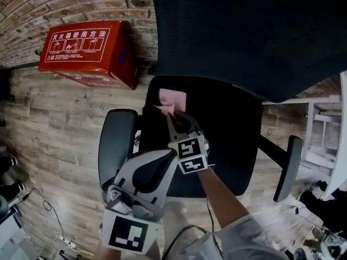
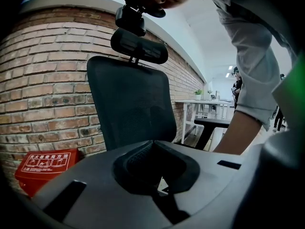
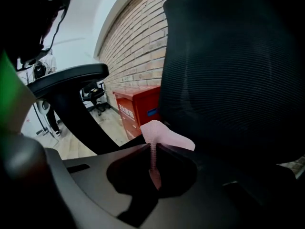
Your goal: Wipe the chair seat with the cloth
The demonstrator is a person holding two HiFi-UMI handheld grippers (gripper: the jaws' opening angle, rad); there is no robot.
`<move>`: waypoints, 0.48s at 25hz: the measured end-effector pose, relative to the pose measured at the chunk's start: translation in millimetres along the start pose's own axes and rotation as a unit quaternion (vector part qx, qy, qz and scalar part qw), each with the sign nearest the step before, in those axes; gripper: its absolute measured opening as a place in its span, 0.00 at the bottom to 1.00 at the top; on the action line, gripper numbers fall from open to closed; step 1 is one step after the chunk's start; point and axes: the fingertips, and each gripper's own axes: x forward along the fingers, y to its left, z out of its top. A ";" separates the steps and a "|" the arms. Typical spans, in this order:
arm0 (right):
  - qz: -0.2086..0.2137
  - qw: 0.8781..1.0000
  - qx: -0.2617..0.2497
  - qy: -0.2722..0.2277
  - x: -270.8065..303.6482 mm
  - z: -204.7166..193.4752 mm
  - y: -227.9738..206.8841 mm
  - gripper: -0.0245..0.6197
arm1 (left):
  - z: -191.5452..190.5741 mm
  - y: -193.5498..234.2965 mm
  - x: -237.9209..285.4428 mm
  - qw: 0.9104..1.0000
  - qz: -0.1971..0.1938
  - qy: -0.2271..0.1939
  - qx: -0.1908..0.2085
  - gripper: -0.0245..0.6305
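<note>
Cloth [image 3: 164,135], pink with a fine ribbed weave, is pinched in a thin vertical fold between the jaws of the right gripper [image 1: 171,114]. Its free part spreads as a soft rectangle at the back of the chair seat [image 1: 227,123], a smooth black rounded pad below the dark mesh backrest [image 1: 244,31]. The left gripper [image 2: 152,146], grey matte plastic, has its jaws pressed together on nothing, above the padded oblong armrest [image 1: 115,140]. A red box [image 1: 89,53] stands against the brick wall [image 2: 43,89].

Your right gripper [image 3: 152,149] pinches the cloth [image 3: 169,136] between its jaws; your left gripper [image 2: 153,146] has its jaws together, empty.
</note>
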 end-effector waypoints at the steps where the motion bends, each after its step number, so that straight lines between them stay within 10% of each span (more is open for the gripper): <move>1: 0.011 1.000 -0.005 -0.001 1.1 0.9 8.5 0.12 | -0.1 1.2 -1.9 1.000 0.001 0.000 -0.001 0.07; 12: 0.041 0.999 -0.007 0.005 2.0 -5.3 33.9 0.12 | -3.1 7.7 -16.9 1.000 0.010 0.003 -0.005 0.07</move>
